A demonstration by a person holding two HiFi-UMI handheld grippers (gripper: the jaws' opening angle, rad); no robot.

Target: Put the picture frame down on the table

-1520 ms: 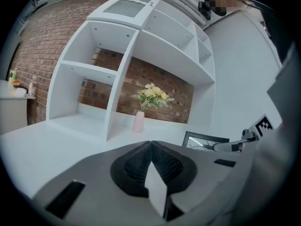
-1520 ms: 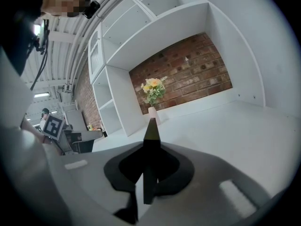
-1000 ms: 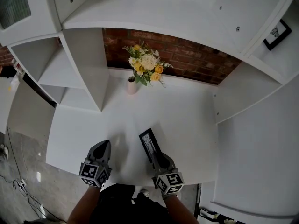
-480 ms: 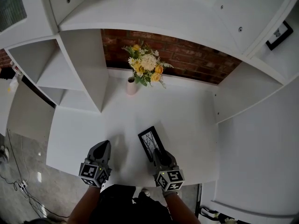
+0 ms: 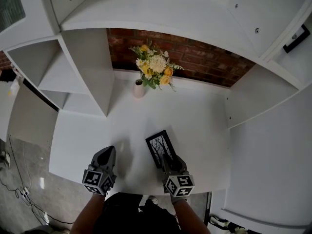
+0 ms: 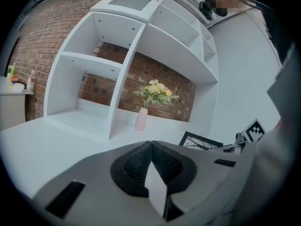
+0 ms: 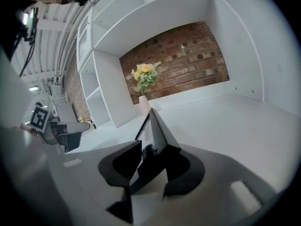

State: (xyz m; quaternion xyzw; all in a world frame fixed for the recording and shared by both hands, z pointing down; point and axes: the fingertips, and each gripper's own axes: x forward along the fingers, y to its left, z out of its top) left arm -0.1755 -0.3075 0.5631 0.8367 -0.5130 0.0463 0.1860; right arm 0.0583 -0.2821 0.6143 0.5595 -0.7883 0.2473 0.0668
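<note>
Right hand-held gripper [image 5: 168, 159] pinches picture frame [image 5: 159, 146] by its near edge so I can lay it face-up on desk [image 5: 195, 121] (left hand-held gripper [image 5: 107, 155] clenched, empty).

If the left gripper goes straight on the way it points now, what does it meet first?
Probably the vase. The way over the table looks free, and the left gripper, tongs shut, aims about at it, just right of the shelf divider. Depth is unclear.
</note>
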